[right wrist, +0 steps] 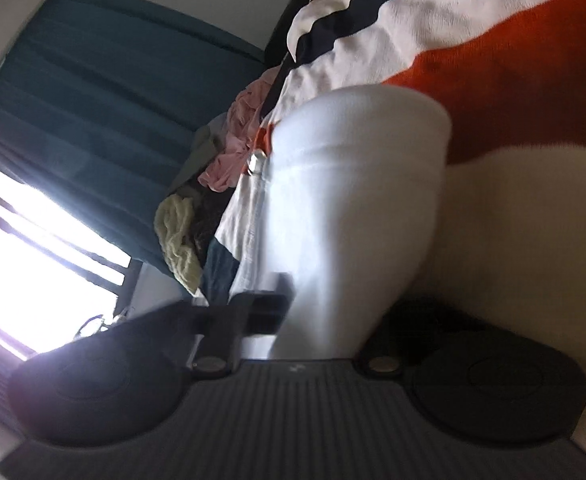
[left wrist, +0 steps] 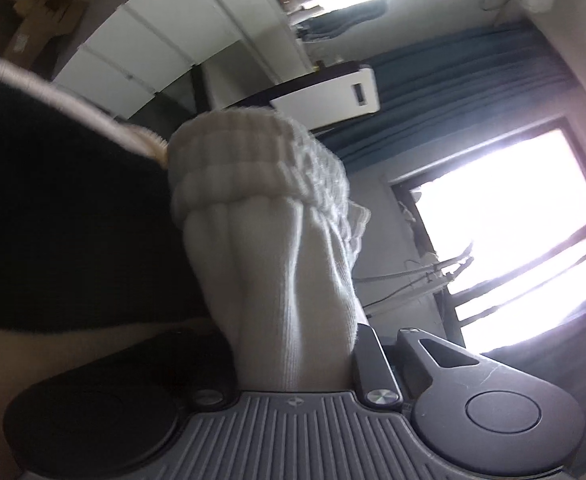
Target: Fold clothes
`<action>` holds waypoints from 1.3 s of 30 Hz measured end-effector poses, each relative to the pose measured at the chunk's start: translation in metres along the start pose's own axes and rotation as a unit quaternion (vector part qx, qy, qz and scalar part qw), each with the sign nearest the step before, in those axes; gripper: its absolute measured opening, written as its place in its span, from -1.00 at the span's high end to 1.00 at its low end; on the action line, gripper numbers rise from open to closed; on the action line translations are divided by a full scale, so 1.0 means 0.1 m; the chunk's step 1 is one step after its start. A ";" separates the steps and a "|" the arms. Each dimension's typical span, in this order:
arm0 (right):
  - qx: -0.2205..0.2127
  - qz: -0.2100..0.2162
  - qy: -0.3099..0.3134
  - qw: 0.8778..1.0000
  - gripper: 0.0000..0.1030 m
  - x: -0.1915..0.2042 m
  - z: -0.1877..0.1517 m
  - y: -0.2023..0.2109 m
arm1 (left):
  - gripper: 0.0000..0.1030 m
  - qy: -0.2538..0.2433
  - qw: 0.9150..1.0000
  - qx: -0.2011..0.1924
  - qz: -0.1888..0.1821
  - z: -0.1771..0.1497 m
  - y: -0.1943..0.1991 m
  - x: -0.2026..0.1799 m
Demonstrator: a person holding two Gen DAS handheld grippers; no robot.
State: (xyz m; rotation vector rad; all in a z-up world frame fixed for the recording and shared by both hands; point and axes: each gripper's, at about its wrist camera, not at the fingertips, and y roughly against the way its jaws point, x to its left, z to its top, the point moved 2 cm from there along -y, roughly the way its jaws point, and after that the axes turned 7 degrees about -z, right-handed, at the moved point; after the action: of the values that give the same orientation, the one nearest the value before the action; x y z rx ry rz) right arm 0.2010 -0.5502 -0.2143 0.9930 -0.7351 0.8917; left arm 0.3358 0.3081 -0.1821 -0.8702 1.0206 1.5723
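Between the fingers of our left gripper point(left wrist: 293, 344) sits a bunched white sock point(left wrist: 265, 216), ribbed cuff end farthest from the cam. Gripper's tipped well off level, w/ window point(left wrist: 525, 232) and blue curtain point(left wrist: 453, 96) running sideways behind it; jaws are closed onto the sock, right finger point(left wrist: 373, 360) pressed against the knit, left finger hidden by cloth. Black fabric w/ a pale edge point(left wrist: 53, 208) fills the left of that view, touching the sock.

Right gripper point(right wrist: 325, 320) is rolled over too, window point(right wrist: 33, 248) low at left. It's clamped on smooth white cloth point(right wrist: 353, 200) that rises straight out from the jaws; left finger point(right wrist: 269, 308) touches it, other one hidden. Can't tell if this is the same sock. Just behind the cloth is a garment w/ orange, white & navy bands point(right wrist: 473, 52). Farther off, a heap of clothes point(right wrist: 229, 152), pink & cream among them.
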 end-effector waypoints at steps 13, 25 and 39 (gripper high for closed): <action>0.013 0.003 0.010 1.000 0.80 0.06 0.21 1.07 | 0.74 0.028 0.997 0.044 -0.059 0.39 1.05 -0.12; 0.025 -0.074 -0.016 0.997 0.80 -0.28 0.32 1.79 | 0.70 0.008 0.994 0.105 0.036 0.84 1.72 0.17; 0.110 -0.131 -0.135 0.976 0.64 -0.86 0.23 1.71 | -0.31 -0.099 0.976 0.162 0.106 0.82 2.31 -0.05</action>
State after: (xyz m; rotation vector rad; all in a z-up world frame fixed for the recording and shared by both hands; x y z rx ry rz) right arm 0.0080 -0.5502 -0.2131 1.3923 -0.7215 0.6221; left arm 0.1085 0.3556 -0.1039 -0.3817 1.2110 1.5735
